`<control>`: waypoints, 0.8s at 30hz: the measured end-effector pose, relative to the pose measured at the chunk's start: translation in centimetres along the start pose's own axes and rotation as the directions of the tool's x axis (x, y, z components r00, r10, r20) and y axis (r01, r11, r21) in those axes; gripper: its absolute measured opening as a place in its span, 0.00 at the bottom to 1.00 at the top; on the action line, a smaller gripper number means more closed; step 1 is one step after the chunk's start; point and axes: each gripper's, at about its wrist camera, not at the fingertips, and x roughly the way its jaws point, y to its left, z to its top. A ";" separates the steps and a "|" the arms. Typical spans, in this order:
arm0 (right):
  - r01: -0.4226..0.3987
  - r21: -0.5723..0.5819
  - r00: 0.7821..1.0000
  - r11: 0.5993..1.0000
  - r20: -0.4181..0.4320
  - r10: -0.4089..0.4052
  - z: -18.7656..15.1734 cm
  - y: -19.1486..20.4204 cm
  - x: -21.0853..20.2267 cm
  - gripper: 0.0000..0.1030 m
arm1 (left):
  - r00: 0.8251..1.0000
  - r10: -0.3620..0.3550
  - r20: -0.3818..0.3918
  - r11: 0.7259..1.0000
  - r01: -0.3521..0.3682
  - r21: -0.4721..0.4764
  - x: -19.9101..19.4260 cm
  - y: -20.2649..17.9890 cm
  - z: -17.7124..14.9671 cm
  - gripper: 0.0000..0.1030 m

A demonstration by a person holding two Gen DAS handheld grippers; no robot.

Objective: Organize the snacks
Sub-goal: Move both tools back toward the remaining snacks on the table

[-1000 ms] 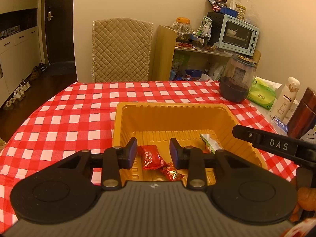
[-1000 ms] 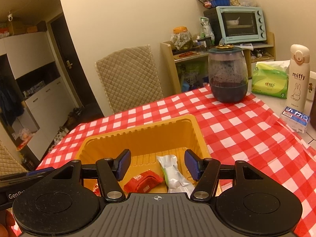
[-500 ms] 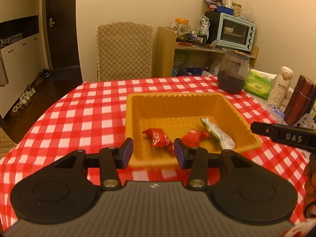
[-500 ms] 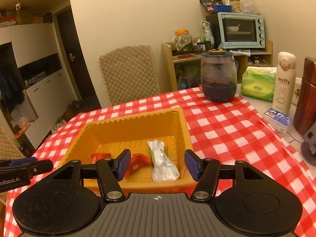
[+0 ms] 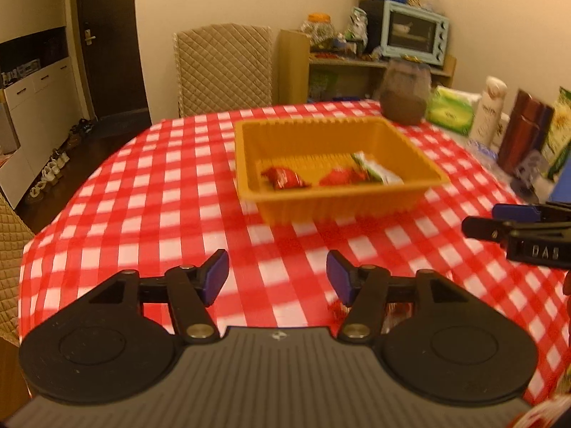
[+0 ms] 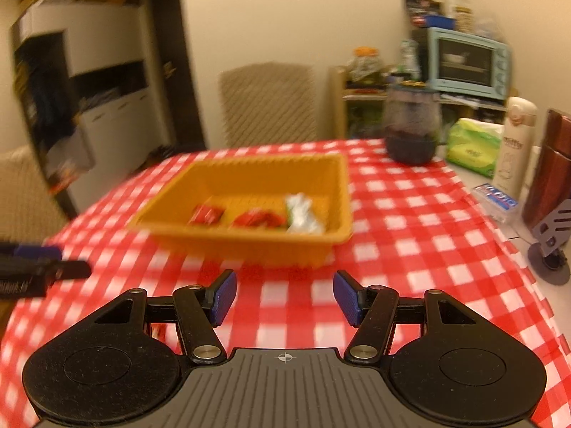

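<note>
An orange tray [image 5: 335, 201] [image 6: 249, 240] sits on the red checked tablecloth ahead of both grippers. In it lie two red snack packets [image 5: 283, 178] [image 5: 340, 177] and a green-and-white packet [image 5: 376, 171]; they also show in the right wrist view: the two red packets [image 6: 207, 213] [image 6: 258, 218] and the green-and-white packet [image 6: 301, 214]. My left gripper [image 5: 277, 280] is open and empty, above the cloth short of the tray. My right gripper [image 6: 284, 297] is open and empty, also short of the tray. A red wrapper [image 5: 399, 312] lies on the cloth under the left gripper's right finger.
At the table's right stand a dark jar [image 5: 405, 96], a green tissue pack [image 5: 451, 112], a white bottle [image 5: 487, 110], a brown flask [image 5: 521, 132] and a phone stand [image 6: 549, 246]. A quilted chair [image 5: 223, 67] is behind the table. A shelf with a toaster oven [image 5: 415, 32] stands by the wall.
Both grippers have pulled back and up from the tray, which now lies farther ahead. The left gripper's jaws have opened wider. The packets stay in the tray.
</note>
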 end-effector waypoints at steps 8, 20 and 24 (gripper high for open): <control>-0.182 -0.168 0.981 0.969 -0.096 0.168 -4.8 2.2 -1.0 0.59 | 0.997 -0.040 -0.070 0.994 0.048 0.102 -1.0 -0.5 -4.2 0.67; -0.317 -0.386 0.940 0.866 -0.246 0.235 -6.3 3.7 2.9 0.64 | 0.985 -0.090 -0.146 0.980 0.114 0.162 0.0 1.0 -6.8 0.71; -0.356 -0.421 0.927 0.834 -0.272 0.259 -6.3 4.1 4.4 0.68 | 0.983 -0.102 -0.152 0.978 0.127 0.167 0.5 0.9 -6.8 0.71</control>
